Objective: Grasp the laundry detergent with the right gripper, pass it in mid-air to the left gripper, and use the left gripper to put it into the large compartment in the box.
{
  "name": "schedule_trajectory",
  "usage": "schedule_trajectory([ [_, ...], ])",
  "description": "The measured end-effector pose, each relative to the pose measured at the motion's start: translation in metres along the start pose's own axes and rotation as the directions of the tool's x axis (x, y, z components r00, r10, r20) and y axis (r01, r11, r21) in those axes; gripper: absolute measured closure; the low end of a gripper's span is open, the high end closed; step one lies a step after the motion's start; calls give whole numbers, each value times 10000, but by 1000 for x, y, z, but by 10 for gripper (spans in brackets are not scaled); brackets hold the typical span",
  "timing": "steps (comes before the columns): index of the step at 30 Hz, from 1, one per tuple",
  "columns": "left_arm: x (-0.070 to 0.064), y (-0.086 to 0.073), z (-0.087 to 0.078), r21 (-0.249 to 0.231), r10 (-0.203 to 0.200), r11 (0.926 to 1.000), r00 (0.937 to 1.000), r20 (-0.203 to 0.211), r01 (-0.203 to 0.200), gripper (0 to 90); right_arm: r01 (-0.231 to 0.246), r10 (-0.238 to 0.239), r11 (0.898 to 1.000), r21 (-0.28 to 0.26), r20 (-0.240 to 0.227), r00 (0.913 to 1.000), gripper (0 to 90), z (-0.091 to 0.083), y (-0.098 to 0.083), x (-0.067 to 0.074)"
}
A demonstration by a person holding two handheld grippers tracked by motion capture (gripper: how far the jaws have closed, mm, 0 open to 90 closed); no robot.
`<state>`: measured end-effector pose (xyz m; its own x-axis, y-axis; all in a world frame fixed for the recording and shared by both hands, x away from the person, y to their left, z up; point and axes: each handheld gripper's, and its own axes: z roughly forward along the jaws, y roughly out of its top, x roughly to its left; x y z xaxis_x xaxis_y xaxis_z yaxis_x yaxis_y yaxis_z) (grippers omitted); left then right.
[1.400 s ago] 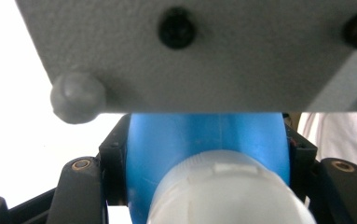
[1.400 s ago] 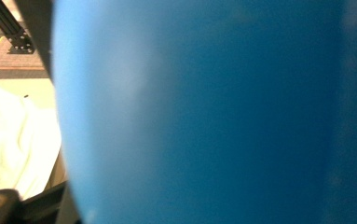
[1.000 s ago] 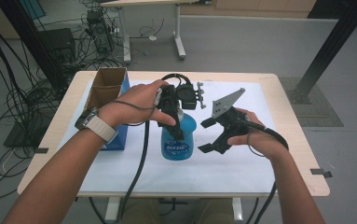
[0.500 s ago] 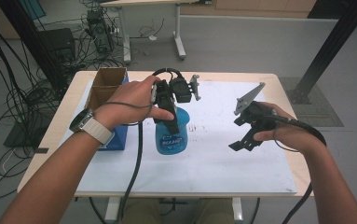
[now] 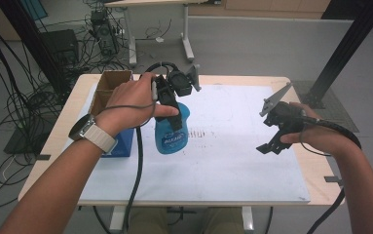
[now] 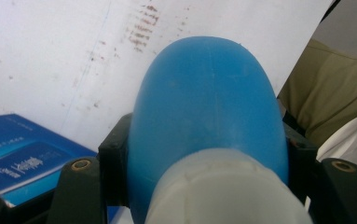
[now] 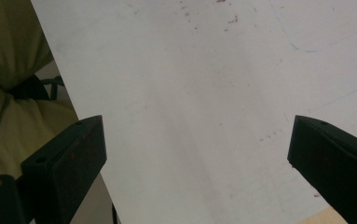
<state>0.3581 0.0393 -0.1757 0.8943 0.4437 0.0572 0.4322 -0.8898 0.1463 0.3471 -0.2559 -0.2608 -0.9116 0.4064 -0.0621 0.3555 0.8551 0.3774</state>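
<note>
At the left edge of the table (image 5: 233,80) the cardboard box (image 5: 107,88) and the blue box (image 5: 121,142) lie where they lay a second ago. Just to their right, the left hand-held gripper (image 5: 174,117) stays clamped on the neck of the blue bottle (image 5: 170,134), which stands upright on the white sheet (image 5: 223,161), as before. Farther right, the right hand-held gripper (image 5: 270,146) has drawn away from the bottle toward the table's right side and is now well apart from it. Its jaws have just been opening and stand wide apart with nothing between them.
</note>
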Motion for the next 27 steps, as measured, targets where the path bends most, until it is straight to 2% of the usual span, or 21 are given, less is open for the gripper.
schedule_trajectory([
  [8,0,-1,-5,0,-581,9983,9983,-107,581,374,159,-163,9995,258,162,9997,69,0,-2,0],
  [12,2,-3,-9,-22,-981,9952,9950,-203,981,374,141,-145,9995,289,134,9998,74,-1,-4,1],
  [14,2,-4,-10,-14,-1178,9930,9925,-331,1178,374,-16,10,9992,406,129,9999,74,0,-6,1],
  [19,4,-6,-11,-27,-1741,9847,9833,-538,1742,374,-108,105,9985,534,55,9999,74,0,-10,-1],
  [23,5,-6,-13,-3,-2023,9792,9776,-579,2027,374,-238,234,9983,525,79,9997,73,0,-13,-2],
  [27,9,-6,-16,-127,-2518,9678,9662,-557,2515,374,-258,249,9975,651,144,9996,73,2,-16,-4],
])
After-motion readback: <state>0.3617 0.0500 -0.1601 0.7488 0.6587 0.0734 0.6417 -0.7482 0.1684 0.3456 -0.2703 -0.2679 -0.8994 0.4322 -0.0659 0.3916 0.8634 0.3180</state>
